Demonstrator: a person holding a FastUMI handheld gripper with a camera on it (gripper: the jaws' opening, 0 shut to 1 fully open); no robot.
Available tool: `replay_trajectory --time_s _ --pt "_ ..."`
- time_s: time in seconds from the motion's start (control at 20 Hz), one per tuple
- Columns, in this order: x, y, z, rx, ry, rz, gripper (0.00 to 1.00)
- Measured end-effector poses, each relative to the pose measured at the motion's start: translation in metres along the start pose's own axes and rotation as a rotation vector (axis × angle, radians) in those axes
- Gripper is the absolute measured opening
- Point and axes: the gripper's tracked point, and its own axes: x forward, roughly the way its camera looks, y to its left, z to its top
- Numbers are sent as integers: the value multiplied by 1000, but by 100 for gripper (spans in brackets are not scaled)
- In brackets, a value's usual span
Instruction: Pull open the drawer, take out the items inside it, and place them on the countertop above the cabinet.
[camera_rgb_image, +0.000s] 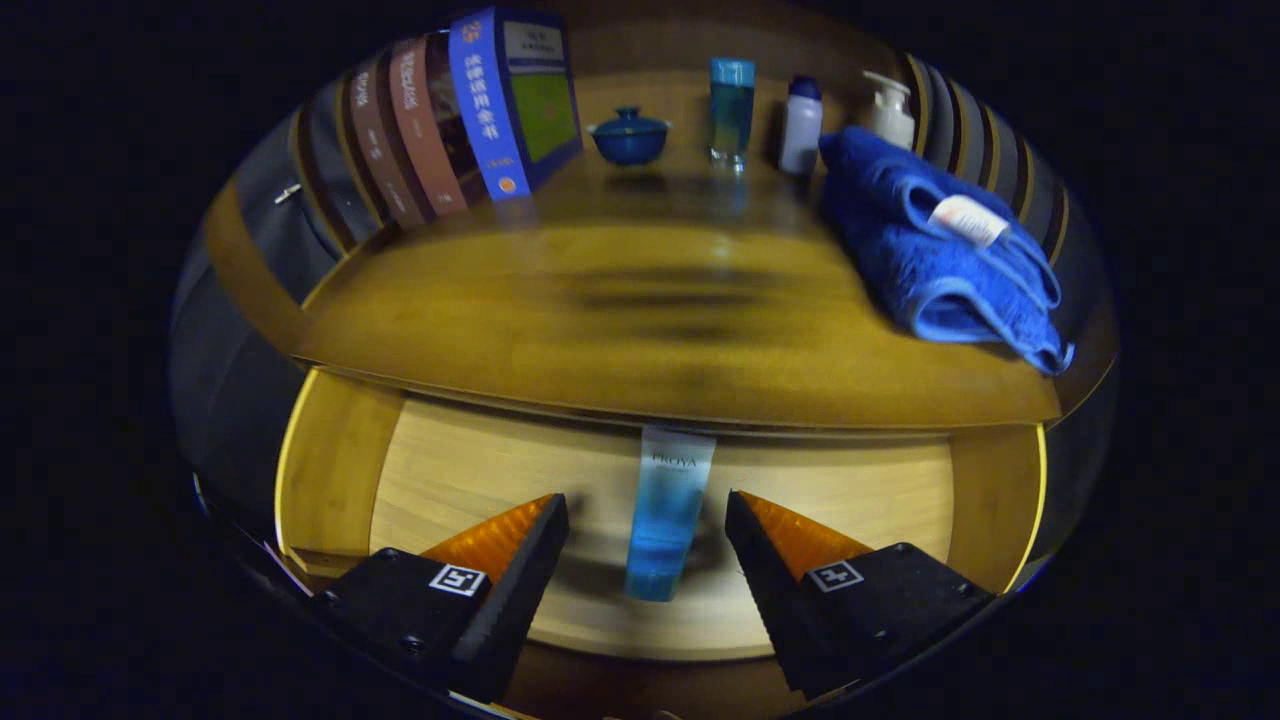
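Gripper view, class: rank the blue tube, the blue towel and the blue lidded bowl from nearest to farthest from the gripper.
1. Blue tube: in the open drawer, between the open gripper's fingers.
2. Blue towel: on the countertop, off to the right.
3. Blue lidded bowl: at the countertop's back.

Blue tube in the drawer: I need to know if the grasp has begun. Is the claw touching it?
Apart. The gripper view shows the tube lying on the drawer floor between the open claw fingers, with bare wood visible on both sides.

Drawer (330, 480) pulled open, blue tube (665, 520) lying inside between spread fingers (515, 560), neither touching it
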Motion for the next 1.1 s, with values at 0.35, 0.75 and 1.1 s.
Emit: replay_trajectory --time_s 0.35,0.75,1.1 --pt "28 -7 -23 34 145 -21 85" --pt "28 -7 -27 53 173 -14 40" --pt "-52 26 -25 71 71 122 39"
